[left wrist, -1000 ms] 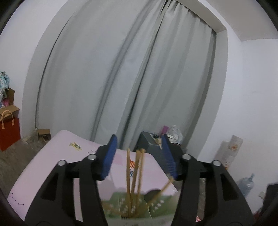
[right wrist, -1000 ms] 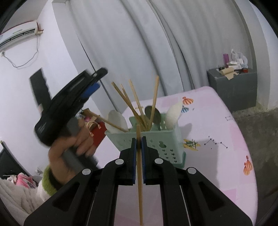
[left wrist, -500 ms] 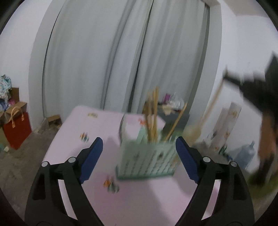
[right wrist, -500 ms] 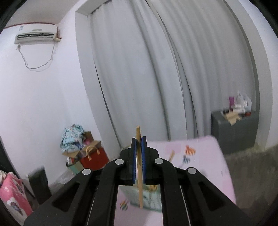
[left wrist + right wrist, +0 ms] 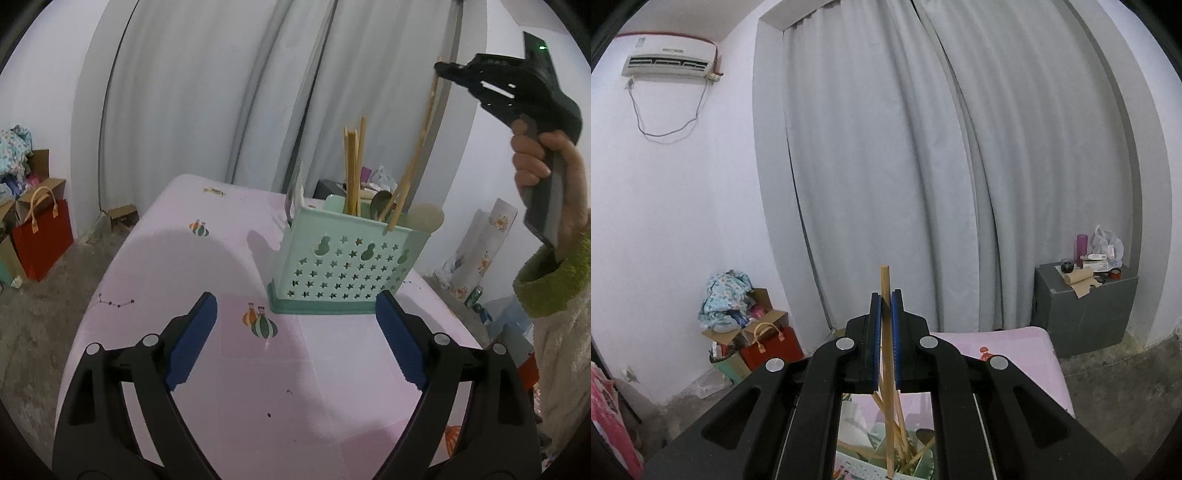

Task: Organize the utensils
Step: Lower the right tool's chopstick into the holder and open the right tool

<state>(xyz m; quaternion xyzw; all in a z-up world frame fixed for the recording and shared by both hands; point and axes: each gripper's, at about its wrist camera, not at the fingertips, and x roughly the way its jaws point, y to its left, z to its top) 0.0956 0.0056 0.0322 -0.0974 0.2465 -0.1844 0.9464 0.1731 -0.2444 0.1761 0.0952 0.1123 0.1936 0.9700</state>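
Observation:
A mint-green utensil caddy (image 5: 343,269) with star-shaped holes stands on the pink table (image 5: 177,258). It holds several wooden chopsticks (image 5: 352,170) and spoons. My left gripper (image 5: 295,328) is open and empty, low in front of the caddy. My right gripper (image 5: 885,310) is shut on a single chopstick (image 5: 886,369), held upright above the caddy (image 5: 864,458), its lower end down among the other utensils. In the left wrist view the right gripper (image 5: 443,68) is high at the upper right with the chopstick (image 5: 413,158) hanging into the caddy.
Grey curtains (image 5: 923,166) hang behind the table. A grey cabinet (image 5: 1082,306) with clutter stands at the right. A red bag (image 5: 40,236) and boxes sit on the floor at the left. A water bottle and a paper roll (image 5: 476,251) are at the right.
My left gripper pulled back from above the caddy and opened wide in front of it. My right gripper rose with the chopstick and now holds it upright over the caddy.

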